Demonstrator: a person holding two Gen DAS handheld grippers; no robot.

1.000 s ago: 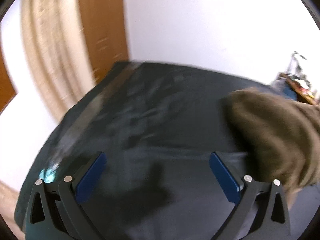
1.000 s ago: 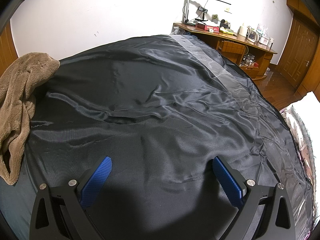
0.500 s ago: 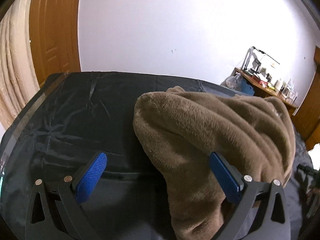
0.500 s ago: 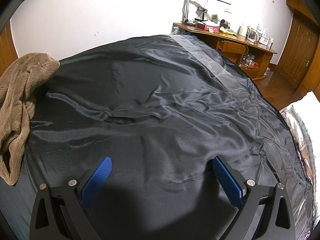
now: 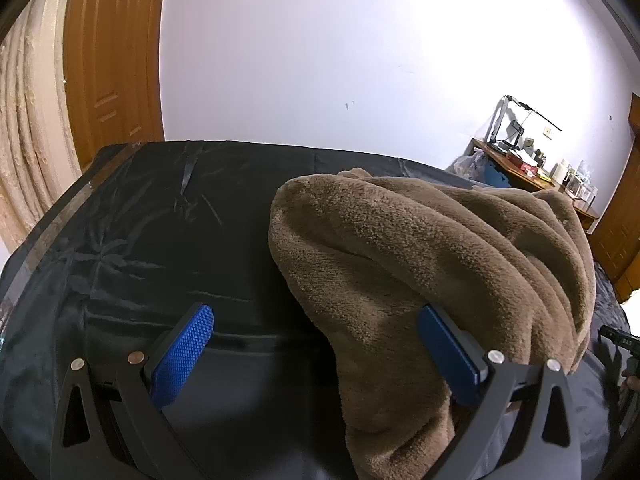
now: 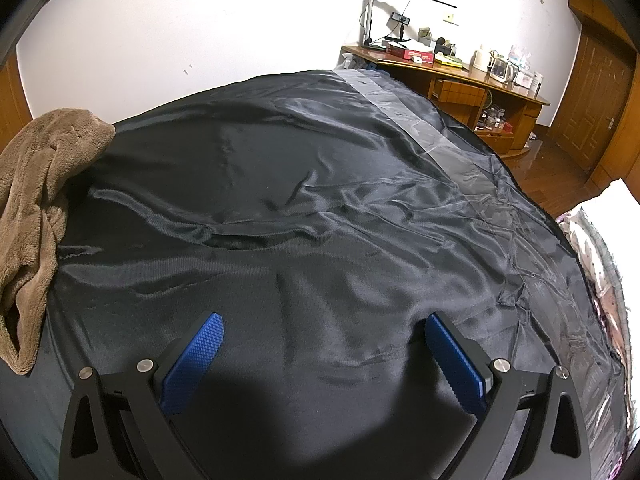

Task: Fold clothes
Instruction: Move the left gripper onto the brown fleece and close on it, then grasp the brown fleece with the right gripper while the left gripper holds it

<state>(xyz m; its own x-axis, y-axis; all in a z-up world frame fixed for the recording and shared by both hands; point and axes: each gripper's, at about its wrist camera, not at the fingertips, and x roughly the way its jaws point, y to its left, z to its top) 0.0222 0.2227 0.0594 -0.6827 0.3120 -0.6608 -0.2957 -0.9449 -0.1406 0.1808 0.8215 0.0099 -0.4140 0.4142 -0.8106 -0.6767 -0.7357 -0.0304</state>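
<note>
Curtain fabric in pale beige is hanging at the far left of the left wrist view, next to a brown wooden door. Below them, the bed under its shiny black satin cover is serving as the wide flat place for the folding. The left gripper is hovering low over this cover with its jaws standing wide apart, and it is gripping nothing. The crumpled brown fleece garment is lying in a heap on the bed and is draping over the gripper's right blue finger pad, so the gripper seems to be coming in beside the heap in order to find an edge to pinch. I cannot tell whether the pad is really touching the fleece or is only hidden behind it.

In the right wrist view the same garment is lying at the left edge, well apart from the right gripper. This gripper is also standing wide open and empty over the bare middle of the cover, probably waiting where the garment can be spread. Beyond the bed, a wooden worktop by the wall is carrying small household things.
</note>
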